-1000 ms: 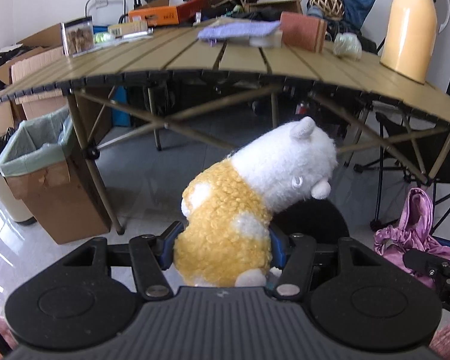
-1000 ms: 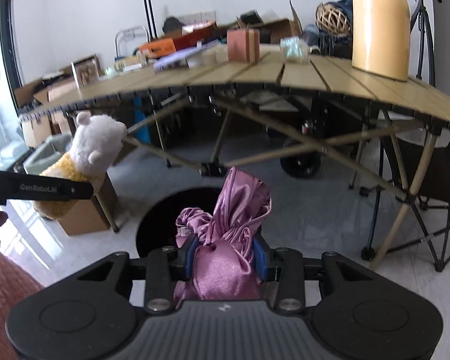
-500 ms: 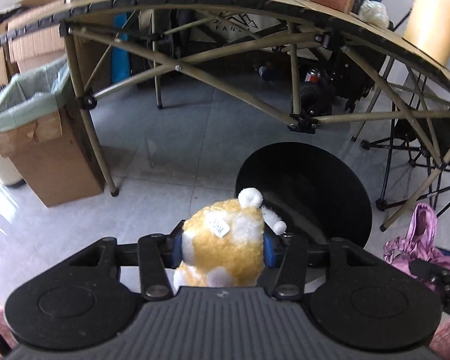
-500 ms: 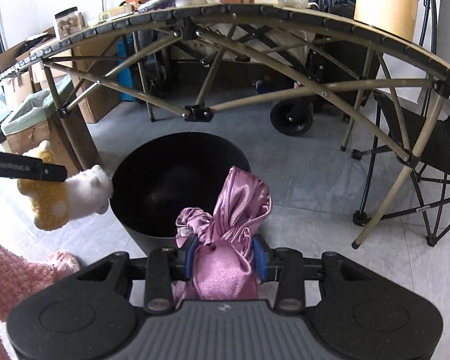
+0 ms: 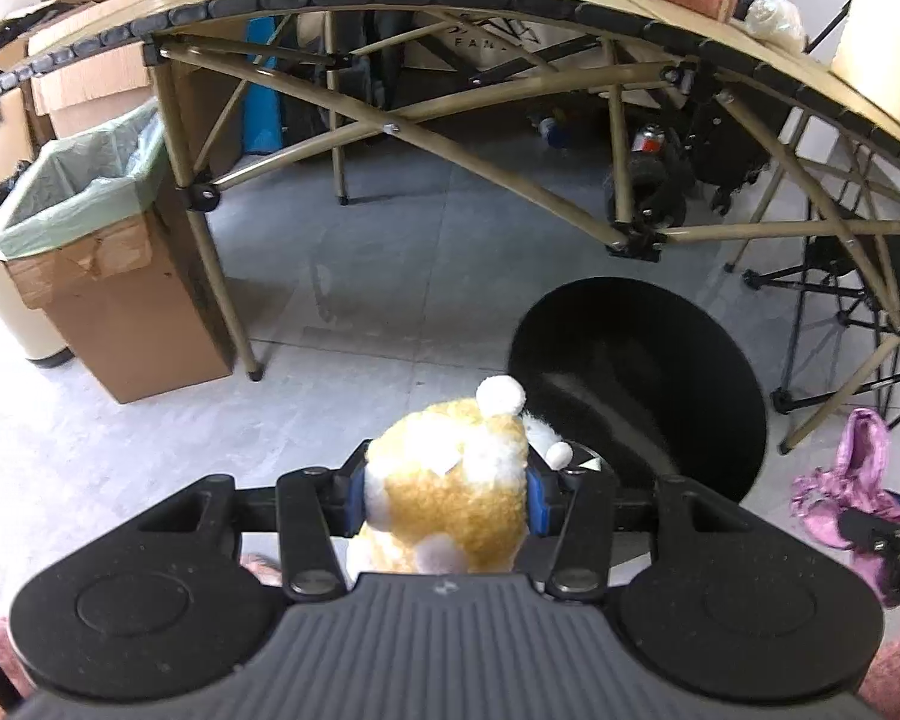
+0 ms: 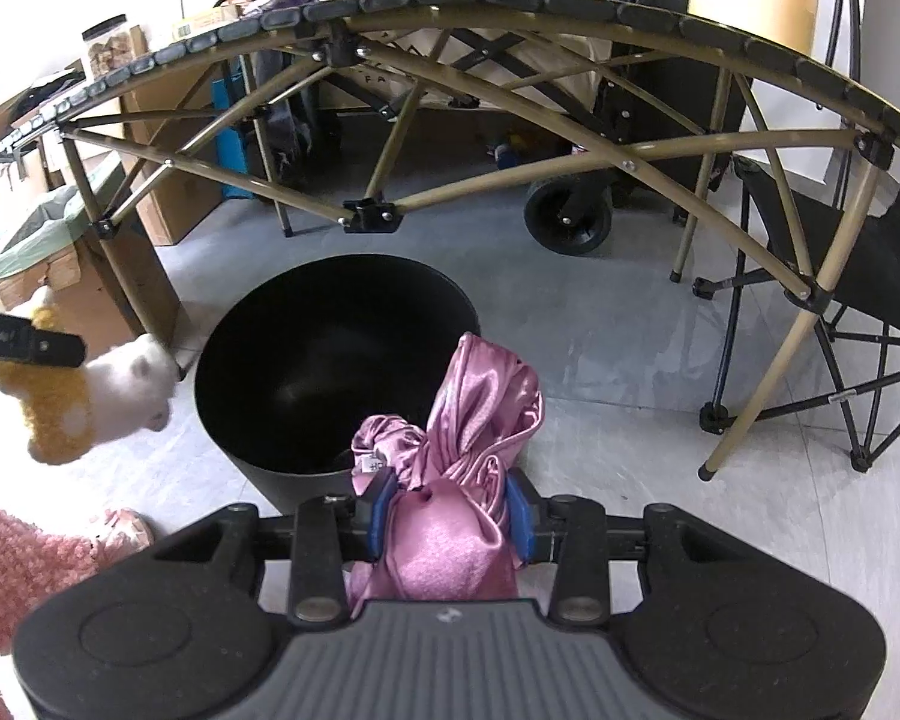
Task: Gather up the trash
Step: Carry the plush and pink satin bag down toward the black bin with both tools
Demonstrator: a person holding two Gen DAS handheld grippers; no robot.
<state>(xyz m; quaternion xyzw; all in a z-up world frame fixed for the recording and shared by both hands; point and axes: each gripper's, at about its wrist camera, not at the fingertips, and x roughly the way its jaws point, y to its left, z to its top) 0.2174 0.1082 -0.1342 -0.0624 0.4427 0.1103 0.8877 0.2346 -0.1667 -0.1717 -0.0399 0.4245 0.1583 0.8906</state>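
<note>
My left gripper [image 5: 447, 495] is shut on a yellow and white plush toy [image 5: 450, 492], held head-down just left of a round black bin [image 5: 660, 384] on the floor. In the right wrist view the plush toy [image 6: 90, 399] hangs from the left gripper's finger [image 6: 27, 342] beside the bin's [image 6: 330, 360] left rim. My right gripper [image 6: 450, 510] is shut on a pink satin cloth bundle [image 6: 456, 480] above the bin's near right rim. The pink bundle also shows at the right edge of the left wrist view [image 5: 852, 480].
A folding table [image 5: 510, 0] with crossed legs [image 5: 450, 144] arches over the far side. A cardboard box with a green liner [image 5: 96, 252] stands left. A black folding chair [image 6: 840, 312] stands right, a wheeled cart [image 6: 570, 216] behind. A pink sleeve [image 6: 6, 570] is lower left.
Both grippers have dropped from table height and tilted down toward the floor. The black bin has come closer, and the plush toy now hangs head-down beside its rim.
</note>
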